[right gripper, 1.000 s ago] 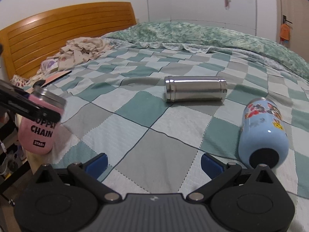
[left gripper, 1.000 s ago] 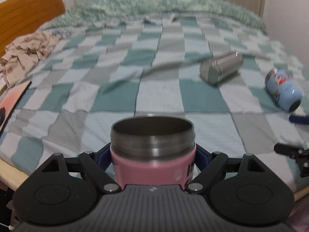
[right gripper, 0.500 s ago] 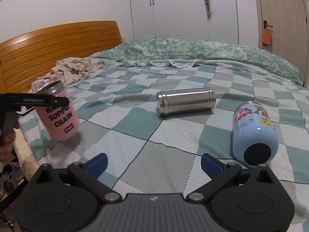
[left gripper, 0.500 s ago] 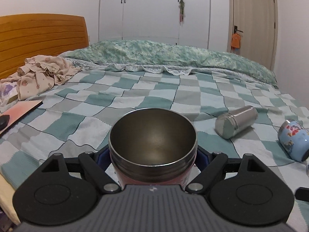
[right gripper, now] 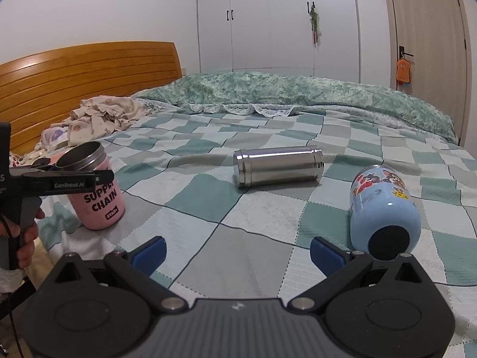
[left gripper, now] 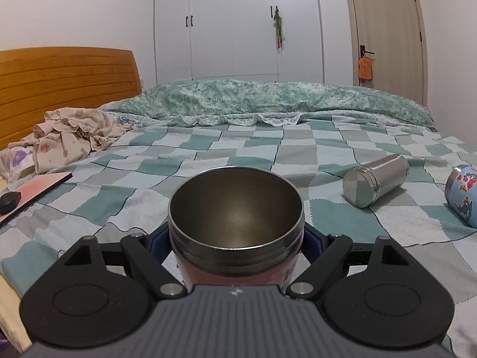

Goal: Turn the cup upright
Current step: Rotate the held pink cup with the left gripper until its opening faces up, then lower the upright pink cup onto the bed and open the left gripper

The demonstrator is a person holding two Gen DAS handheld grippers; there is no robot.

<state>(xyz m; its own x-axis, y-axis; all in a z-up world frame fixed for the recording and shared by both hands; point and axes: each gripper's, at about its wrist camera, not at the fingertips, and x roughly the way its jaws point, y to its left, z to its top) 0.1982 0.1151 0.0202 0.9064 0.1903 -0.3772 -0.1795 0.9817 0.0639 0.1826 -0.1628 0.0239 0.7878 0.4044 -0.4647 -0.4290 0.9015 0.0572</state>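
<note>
My left gripper (left gripper: 235, 238) is shut on a pink cup (left gripper: 235, 274) with a steel rim, its mouth facing up and toward the camera. In the right wrist view the pink cup (right gripper: 95, 197) stands nearly upright, slightly tilted, with its base on or just above the bed's near-left corner, held in the left gripper (right gripper: 101, 176). My right gripper (right gripper: 237, 249) is open and empty above the blanket. A steel cup (right gripper: 278, 165) and a light blue cartoon cup (right gripper: 384, 208) lie on their sides on the bed.
The checkered blanket (right gripper: 208, 208) covers the bed. Crumpled clothes (left gripper: 68, 134) lie by the wooden headboard (left gripper: 59, 83). A pink book (left gripper: 32, 189) with a small black object lies at the left edge. A wardrobe and door stand behind.
My left gripper has rotated the pink cup from tilted to nearly upright and lowered it toward the bed's corner. The right gripper has stayed open, its view rising slightly.
</note>
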